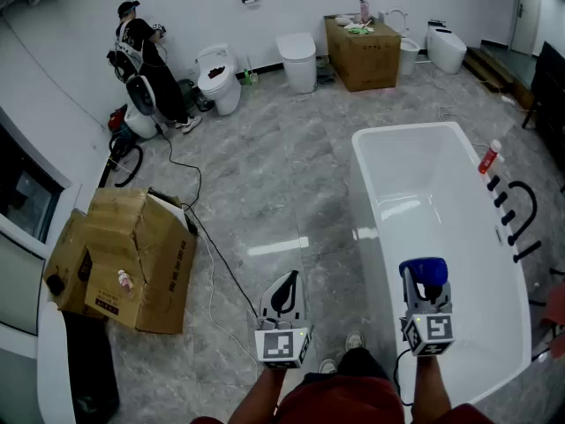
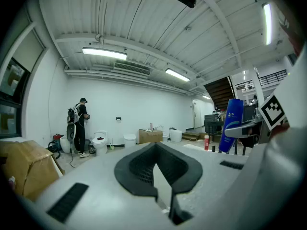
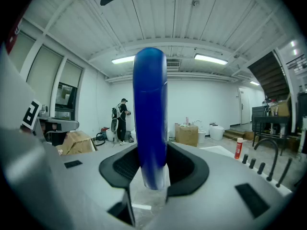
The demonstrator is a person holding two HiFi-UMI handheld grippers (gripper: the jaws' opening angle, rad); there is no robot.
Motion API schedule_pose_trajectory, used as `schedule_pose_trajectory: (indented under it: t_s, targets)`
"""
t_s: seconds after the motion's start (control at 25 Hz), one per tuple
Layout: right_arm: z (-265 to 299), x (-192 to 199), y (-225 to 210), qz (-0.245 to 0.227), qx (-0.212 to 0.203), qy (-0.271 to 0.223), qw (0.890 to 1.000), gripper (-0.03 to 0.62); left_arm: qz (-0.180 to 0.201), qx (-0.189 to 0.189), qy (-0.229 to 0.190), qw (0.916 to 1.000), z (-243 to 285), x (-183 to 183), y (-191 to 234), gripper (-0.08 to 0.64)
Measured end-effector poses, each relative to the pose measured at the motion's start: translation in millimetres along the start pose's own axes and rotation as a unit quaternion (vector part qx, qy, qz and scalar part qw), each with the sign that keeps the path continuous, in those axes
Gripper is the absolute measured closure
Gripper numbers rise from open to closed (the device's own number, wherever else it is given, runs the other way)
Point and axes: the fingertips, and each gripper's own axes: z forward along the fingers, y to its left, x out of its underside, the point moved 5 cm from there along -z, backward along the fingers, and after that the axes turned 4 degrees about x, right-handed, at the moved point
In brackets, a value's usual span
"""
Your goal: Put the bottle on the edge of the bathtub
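Observation:
A tall blue bottle [image 1: 425, 270] stands upright between the jaws of my right gripper [image 1: 424, 281], which is shut on its lower part. In the right gripper view the blue bottle [image 3: 150, 114] fills the middle, with the right gripper [image 3: 152, 174] clamped round its base. In the head view the gripper and bottle hang over the near end of the white bathtub [image 1: 365, 208]. My left gripper [image 1: 286, 281] is over the grey floor left of the tub, its jaws shut with nothing in them. The left gripper view shows that gripper [image 2: 154, 153] with its jaws shut and the bottle [image 2: 233, 124] off to the right.
A small red bottle [image 1: 489, 157] and a black faucet set [image 1: 519, 212] are on the tub's far right rim. An open cardboard box [image 1: 132, 254] lies at left, with a cable [image 1: 216, 263] running across the floor. A person [image 1: 146, 69] stands by toilets [image 1: 218, 78] at the back wall.

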Motion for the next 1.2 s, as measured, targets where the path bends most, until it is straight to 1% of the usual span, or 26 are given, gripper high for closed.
schedule_pose_trajectory:
  t_s: [0.12,0.2,0.36,0.44,0.52,0.64,0.8,1.04,1.2]
  targets:
    - [30,5,10,0.001,-0.010,-0.007,1.000,0.439,0.011,-0.006,-0.003,0.9999,14,1,21,0.555]
    - [57,6,11,0.000,-0.014,-0.011,1.000,0.439,0.008,-0.009,-0.008,0.9999,32,2,35,0.555]
    - [130,-15,1,-0.009,-0.022,-0.011,1.000,0.439,0.010,-0.022,-0.014,0.9996,98,-4,62,0.555]
    - [172,-23,-10,-0.015,-0.024,-0.016,0.999,0.439,0.008,-0.029,-0.020,0.9994,140,-9,75,0.555]
    - [215,-28,-23,-0.009,-0.026,-0.014,1.000,0.438,0.008,-0.036,-0.024,0.9990,183,-14,87,0.555]
    - [277,-37,-44,0.007,-0.033,-0.010,0.999,0.439,0.008,-0.036,-0.022,0.9991,247,-23,104,0.555]
    - [349,-43,-74,0.010,-0.034,-0.015,0.999,0.439,0.012,-0.040,-0.031,0.9986,324,-39,121,0.555]
    - [421,-51,-109,0.013,-0.032,-0.007,0.999,0.439,0.018,-0.040,-0.030,0.9986,406,-58,131,0.555]
    - [449,-58,-126,0.022,-0.025,-0.010,0.999,0.439,0.021,-0.031,-0.027,0.9989,447,-63,132,0.555]
